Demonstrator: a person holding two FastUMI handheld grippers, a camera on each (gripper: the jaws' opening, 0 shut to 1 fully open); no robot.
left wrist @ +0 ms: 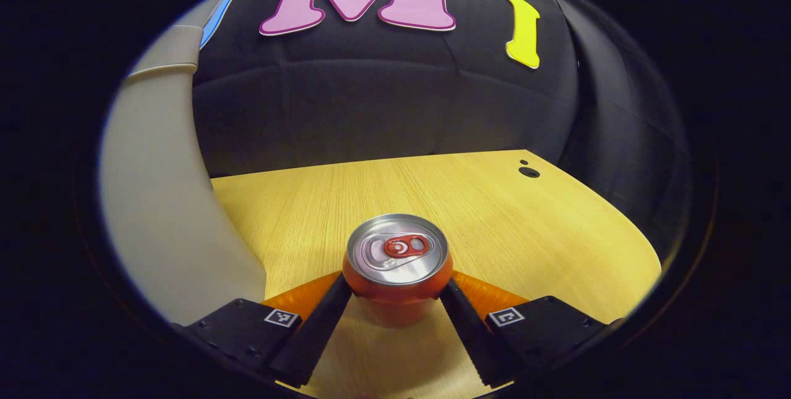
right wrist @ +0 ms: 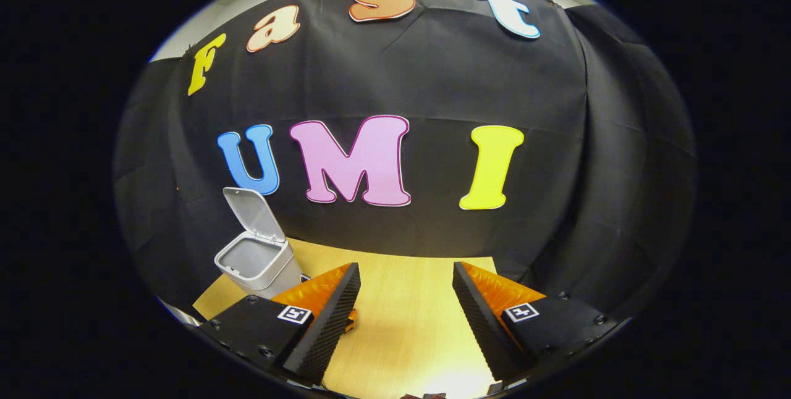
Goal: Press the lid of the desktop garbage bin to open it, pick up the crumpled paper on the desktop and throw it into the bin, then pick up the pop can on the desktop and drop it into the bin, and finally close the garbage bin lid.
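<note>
In the left gripper view an orange pop can (left wrist: 397,263) with a silver top stands upright between my left gripper's (left wrist: 397,286) fingers. Both fingers press on its sides just under the rim. The pale grey garbage bin (left wrist: 167,220) rises close on the left of that view. In the right gripper view the same bin (right wrist: 256,260) stands at the table's far left, its lid (right wrist: 250,210) tipped up and back and its inside dark. My right gripper (right wrist: 406,269) hangs open over the table with nothing between its fingers.
The yellow wooden table (left wrist: 525,232) runs back to the black cloth wall. It has a small dark hole (left wrist: 529,172) near its far right corner. A small orange bit (right wrist: 350,323) peeks out beside the right gripper's left finger; I cannot tell what it is.
</note>
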